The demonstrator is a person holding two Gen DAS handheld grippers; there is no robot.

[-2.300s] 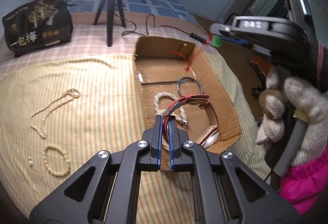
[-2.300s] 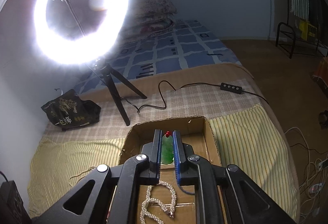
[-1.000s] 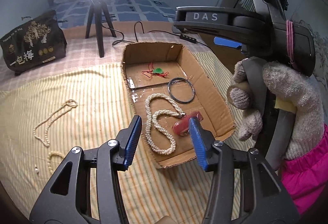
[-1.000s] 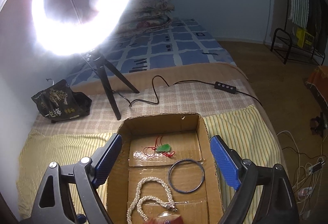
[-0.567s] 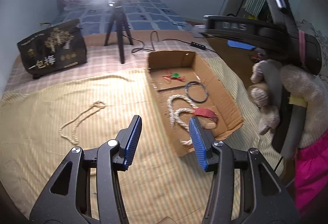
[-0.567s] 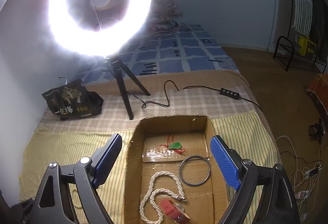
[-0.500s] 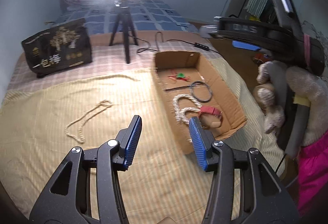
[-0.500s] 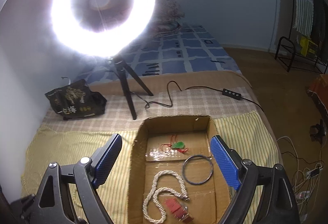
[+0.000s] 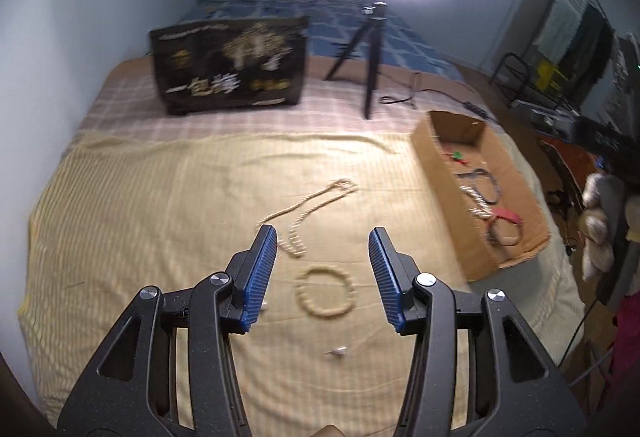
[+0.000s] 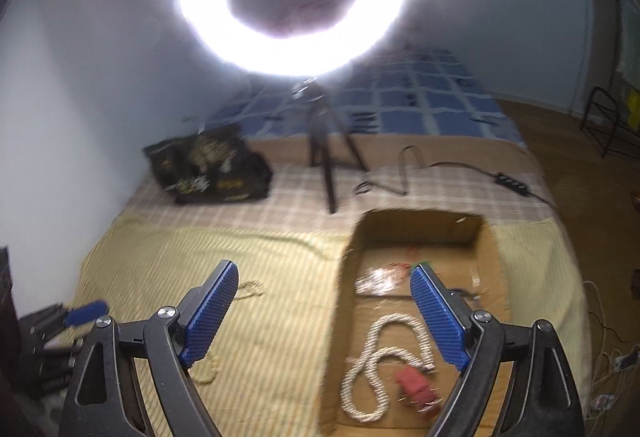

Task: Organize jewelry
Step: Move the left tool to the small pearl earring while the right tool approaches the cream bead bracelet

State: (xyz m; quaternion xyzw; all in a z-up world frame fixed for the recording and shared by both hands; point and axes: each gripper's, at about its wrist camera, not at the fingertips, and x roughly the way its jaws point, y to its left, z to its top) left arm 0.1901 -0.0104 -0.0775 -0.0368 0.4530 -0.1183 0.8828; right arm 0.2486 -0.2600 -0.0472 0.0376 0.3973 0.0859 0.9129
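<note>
Swinging left from the box point(image 9: 436, 173), my left hand-held gripper point(image 9: 322, 277) now hangs open over the bracelet point(image 9: 325, 291) on the bed point(image 9: 140, 205), necklace point(image 9: 308, 209) just beyond. The red watch point(image 10: 414, 385) dropped in the box; 2 pieces remain. My right hand-held gripper point(image 10: 324, 313) is open too.

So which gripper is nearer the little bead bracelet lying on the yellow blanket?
Left. The left gripper hangs open directly over the bead bracelet, which sits between its fingers. The right gripper is open farther off, beside the cardboard box.
</note>
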